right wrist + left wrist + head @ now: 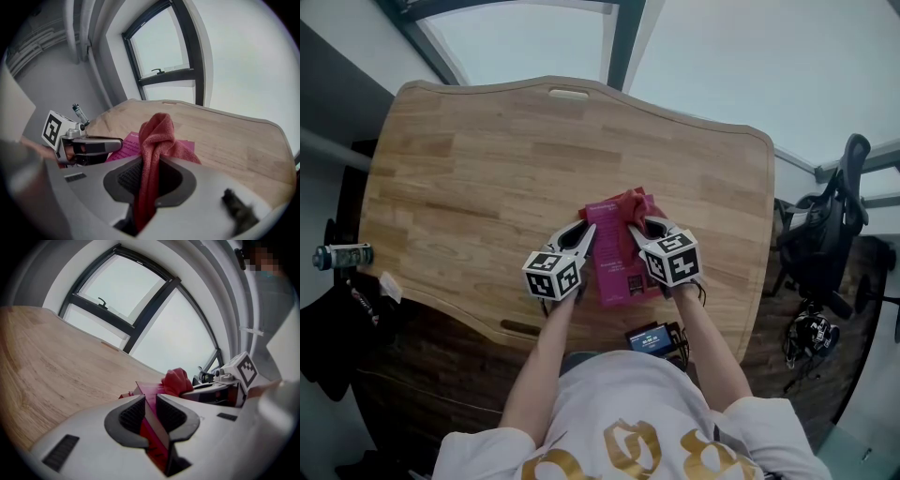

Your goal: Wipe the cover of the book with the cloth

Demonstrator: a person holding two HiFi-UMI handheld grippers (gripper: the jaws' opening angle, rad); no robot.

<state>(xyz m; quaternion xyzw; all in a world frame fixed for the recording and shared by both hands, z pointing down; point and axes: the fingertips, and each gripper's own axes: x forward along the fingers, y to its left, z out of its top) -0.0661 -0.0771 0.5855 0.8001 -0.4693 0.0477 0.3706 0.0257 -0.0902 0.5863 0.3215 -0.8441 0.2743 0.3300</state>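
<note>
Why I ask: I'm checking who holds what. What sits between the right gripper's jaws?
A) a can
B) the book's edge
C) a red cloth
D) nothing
C: the right gripper view shows the right gripper with its jaws closed on the red cloth, while the left gripper clamps the edge of the pink book.

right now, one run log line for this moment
left gripper: shut on book edge | right gripper: shut on cloth | cloth: bunched at book's far end
</note>
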